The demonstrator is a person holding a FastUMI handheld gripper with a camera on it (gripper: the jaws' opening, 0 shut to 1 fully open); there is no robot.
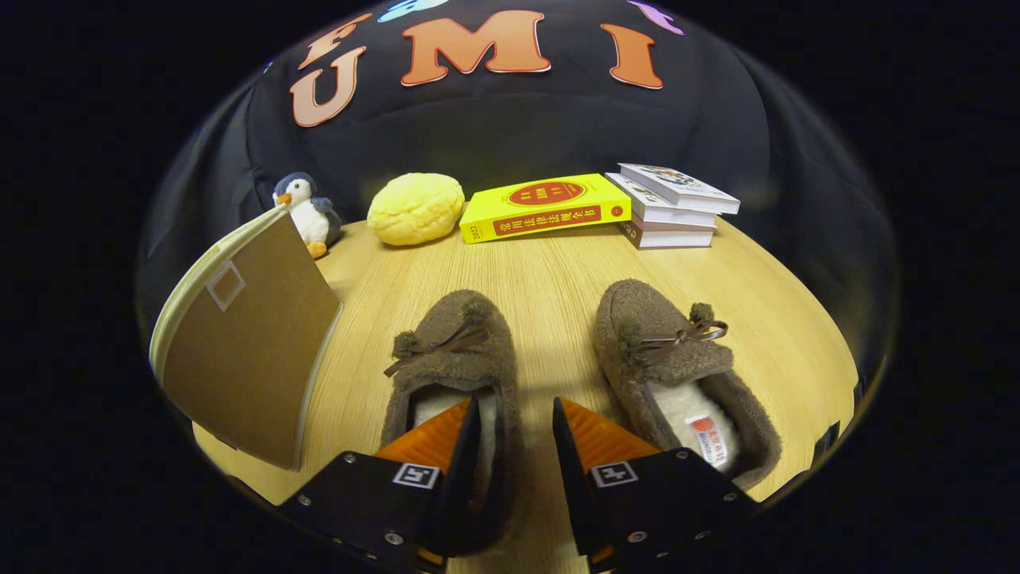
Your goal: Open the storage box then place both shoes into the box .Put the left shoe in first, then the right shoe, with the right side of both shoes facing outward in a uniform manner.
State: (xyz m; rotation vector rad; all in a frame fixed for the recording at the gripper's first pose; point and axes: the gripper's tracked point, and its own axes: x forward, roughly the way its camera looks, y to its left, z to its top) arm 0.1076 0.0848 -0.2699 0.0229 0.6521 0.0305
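Observation:
Two brown fuzzy slippers with small bows lie side by side on the wooden table (550,271), toes pointing away from me. My gripper (515,403) is open and low over the left-hand slipper (450,351). Its left finger (446,434) is over that slipper's cream-lined opening and its right finger (586,434) is outside it, so the slipper's right side wall stands between them. Whether the pads touch it cannot be told. The right-hand slipper (665,351) lies just right of the right finger. The storage box (247,343), brown with a cream rim, stands tilted left of the slippers.
Along the back of the table sit a penguin plush (307,211), a yellow bun-shaped cushion (416,209), a yellow book (546,209) and a stack of three books (669,209). Bare wood lies between the slippers and these.

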